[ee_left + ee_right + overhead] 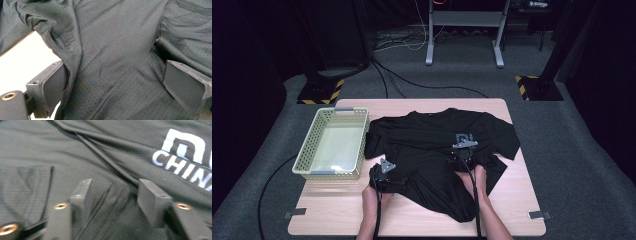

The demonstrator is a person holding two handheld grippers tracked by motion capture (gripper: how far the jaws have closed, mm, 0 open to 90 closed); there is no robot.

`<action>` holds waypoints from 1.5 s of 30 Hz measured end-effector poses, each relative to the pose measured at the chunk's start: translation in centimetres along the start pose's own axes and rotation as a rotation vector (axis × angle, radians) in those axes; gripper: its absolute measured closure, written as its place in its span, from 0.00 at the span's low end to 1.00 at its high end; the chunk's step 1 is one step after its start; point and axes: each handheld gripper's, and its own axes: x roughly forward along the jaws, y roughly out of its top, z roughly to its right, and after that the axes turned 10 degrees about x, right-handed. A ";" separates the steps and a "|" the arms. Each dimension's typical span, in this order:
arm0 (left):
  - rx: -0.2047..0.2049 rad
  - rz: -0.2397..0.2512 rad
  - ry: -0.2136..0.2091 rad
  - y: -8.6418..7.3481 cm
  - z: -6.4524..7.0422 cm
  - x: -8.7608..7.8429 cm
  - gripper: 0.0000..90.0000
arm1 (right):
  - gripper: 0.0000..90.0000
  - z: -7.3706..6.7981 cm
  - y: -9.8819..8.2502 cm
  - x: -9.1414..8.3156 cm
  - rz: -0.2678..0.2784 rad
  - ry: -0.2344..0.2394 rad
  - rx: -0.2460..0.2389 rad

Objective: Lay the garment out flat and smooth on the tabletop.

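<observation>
A black T-shirt (pixel 432 150) is spread across the middle of a light wooden table (pixel 512 220), with its collar toward the far edge and its hem rumpled toward the person's side. A white printed logo (pixel 186 150) is seen on the chest in the right gripper view, with the letters "CHINA" readable beneath a larger mark. The left gripper (pixel 384 176) is set at the shirt's near left edge, just right of a pale green plastic basket (pixel 319 130) that stands on the table's left side. In the left gripper view its jaws are held wide apart, with a broad stretch of mesh fabric and a seam lying between them; the fabric appears to brush the inner face of the left jaw, but a firm pinch is not seen. The right gripper (pixel 463 152) is placed over the shirt's middle, just below the logo. Its jaws are seen about half open above a stitched fold of fabric, and no cloth is clamped between them. Both forearms are seen entering from the near edge.
</observation>
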 end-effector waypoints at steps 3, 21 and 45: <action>0.000 0.000 -0.001 0.0 0.0 0.0 0.07 | 0.70 0.4 -0.3 -0.2 0.024 0.000 0.005; 0.000 0.000 -0.001 0.0 0.0 0.0 0.08 | 0.93 2.0 -1.8 -5.2 0.150 0.069 0.030; 0.000 0.000 -0.002 0.0 0.0 0.0 0.08 | 0.93 4.4 -4.5 -9.7 0.218 0.080 0.070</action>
